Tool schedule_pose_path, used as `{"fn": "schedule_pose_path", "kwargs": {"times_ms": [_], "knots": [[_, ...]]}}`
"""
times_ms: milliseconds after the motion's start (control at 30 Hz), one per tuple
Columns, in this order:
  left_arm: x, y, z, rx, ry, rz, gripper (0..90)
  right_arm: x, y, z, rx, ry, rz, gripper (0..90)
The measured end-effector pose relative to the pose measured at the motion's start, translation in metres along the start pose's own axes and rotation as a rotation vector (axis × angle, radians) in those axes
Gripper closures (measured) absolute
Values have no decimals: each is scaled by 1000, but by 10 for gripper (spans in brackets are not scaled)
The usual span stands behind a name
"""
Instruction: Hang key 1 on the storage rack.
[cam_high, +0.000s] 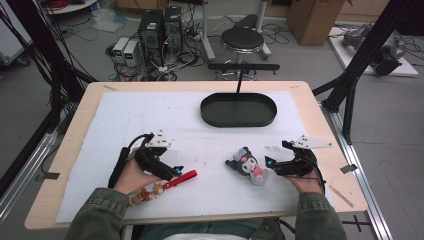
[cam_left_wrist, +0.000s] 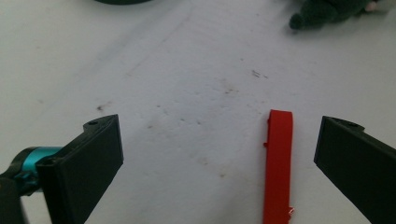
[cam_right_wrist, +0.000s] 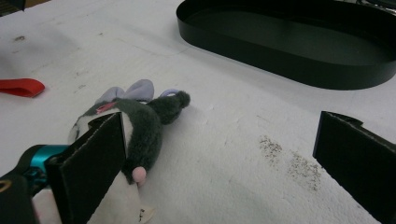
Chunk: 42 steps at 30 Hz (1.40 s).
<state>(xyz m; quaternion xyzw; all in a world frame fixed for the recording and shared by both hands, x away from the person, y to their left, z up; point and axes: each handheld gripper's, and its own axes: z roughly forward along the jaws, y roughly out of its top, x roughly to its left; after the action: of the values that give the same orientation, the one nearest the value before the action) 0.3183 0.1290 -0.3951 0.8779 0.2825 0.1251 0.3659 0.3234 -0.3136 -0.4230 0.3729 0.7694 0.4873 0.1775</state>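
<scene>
Left gripper (cam_left_wrist: 219, 154) wide, red bar (cam_left_wrist: 278, 163) inside right jaw | right gripper (cam_right_wrist: 224, 158) wide, plush (cam_right_wrist: 140, 126) at left jaw | step: likely pre-grasp | next: centre, close.

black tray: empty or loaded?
Empty. The black tray has a bare floor in the high and right gripper views; the plush toy lies on the table.

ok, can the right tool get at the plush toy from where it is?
Probably yes. The right tool is open beside the plush toy, one jaw already against it, nothing between; the toy lies off-centre, so it needs a small sideways shift.
</scene>
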Motion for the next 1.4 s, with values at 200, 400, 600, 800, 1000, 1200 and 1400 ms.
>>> {"fn": "schedule_pose_path", "kwargs": {"times_ms": [200, 400, 600, 800, 1000, 1200, 1400], "knots": [[-16, 6, 18, 66, -43, 61, 17, 0, 0, -1, 2, 0, 3, 19], [-22, 7, 29, 134, -75, 87, 23, 0, -1, 0, 6, 2, 6, 19], [-27, 6, 34, 179, -138, 117, 163, 0, -1, 0, 11, 2, 3, 19], [-30, 4, 38, 217, -154, 159, 318, 0, -1, 0, 11, -2, 3, 19], [-29, 3, 40, 232, -158, 147, 368, -1, -1, 0, 19, 0, 3, 19], [-30, 2, 41, 247, -149, 157, 493, -1, -1, 0, 20, -1, 4, 19], [-28, 3, 39, 247, -144, 158, 746, 0, -1, -1, 19, -5, 5, 19]]}}
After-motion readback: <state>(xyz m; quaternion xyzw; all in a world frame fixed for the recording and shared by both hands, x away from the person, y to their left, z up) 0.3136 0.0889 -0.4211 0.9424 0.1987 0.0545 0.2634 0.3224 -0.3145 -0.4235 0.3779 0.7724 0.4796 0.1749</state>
